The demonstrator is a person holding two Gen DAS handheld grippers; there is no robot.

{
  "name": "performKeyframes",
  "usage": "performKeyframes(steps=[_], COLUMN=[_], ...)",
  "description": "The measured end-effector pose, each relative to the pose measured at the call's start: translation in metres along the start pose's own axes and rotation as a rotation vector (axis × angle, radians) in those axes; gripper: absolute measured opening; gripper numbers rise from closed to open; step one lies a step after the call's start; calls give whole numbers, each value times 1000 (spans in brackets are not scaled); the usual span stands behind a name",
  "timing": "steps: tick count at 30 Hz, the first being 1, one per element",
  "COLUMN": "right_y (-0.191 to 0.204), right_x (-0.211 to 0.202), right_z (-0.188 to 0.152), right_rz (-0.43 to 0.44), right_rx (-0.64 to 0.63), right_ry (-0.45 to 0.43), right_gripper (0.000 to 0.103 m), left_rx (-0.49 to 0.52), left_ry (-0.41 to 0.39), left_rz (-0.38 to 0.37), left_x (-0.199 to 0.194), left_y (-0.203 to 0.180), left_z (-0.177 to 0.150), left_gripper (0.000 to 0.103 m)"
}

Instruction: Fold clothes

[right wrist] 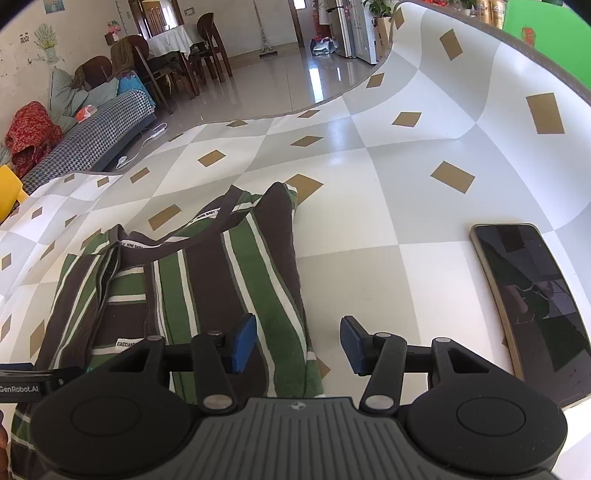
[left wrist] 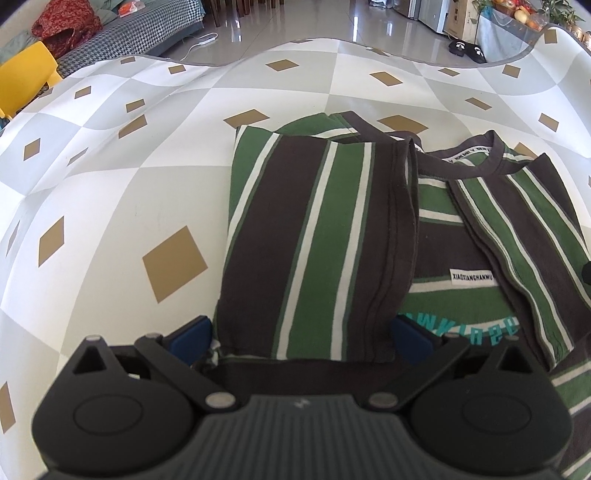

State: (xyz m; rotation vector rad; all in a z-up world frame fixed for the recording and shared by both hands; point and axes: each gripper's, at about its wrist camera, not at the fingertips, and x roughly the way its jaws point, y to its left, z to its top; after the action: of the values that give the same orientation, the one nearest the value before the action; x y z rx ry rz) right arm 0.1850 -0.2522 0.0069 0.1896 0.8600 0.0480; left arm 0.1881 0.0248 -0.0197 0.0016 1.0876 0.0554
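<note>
place: home living room | sofa (right wrist: 92, 133) | dining table (right wrist: 168, 40)

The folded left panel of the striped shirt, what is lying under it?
Under the folded left panel lies more of the striped shirt, on the checkered table cover. Whatever else sits beneath the panel is covered.

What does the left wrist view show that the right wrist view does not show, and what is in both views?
Only the left wrist view shows the left gripper, open with a folded flap between its pads, black slippers on the floor, and teal lettering on the shirt. Only the right wrist view shows the right gripper, open over the shirt's edge, and a dark phone. Both show the striped shirt, the checked mat and a red cloth.
</note>
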Motion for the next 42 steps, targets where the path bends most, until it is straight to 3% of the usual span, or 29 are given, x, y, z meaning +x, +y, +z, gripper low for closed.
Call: performKeyframes(steps=[8, 15, 21, 29, 33, 42], right_y=[8, 18, 23, 22, 20, 22], right_x=[11, 15, 15, 13, 15, 16], right_z=[2, 0, 0, 2, 0, -3], right_rz=[-2, -14, -21, -17, -14, -13], right_rx=[-43, -111, -127, -109, -89, -121], right_ry=[-20, -28, -26, -25, -23, -40], right_gripper=[46, 26, 13, 12, 14, 18], left_rx=[-2, 14, -26, -78, -44, -24], left_ry=[-5, -36, -81, -128, -88, 14], left_rz=[6, 45, -48, -72, 2, 42], left_x=[-10, -19, -36, -47, -34, -6], left_y=[7, 17, 25, 38, 36, 34], left_z=[1, -2, 2, 9, 5, -7], left_gripper=[103, 103, 103, 103, 103, 103])
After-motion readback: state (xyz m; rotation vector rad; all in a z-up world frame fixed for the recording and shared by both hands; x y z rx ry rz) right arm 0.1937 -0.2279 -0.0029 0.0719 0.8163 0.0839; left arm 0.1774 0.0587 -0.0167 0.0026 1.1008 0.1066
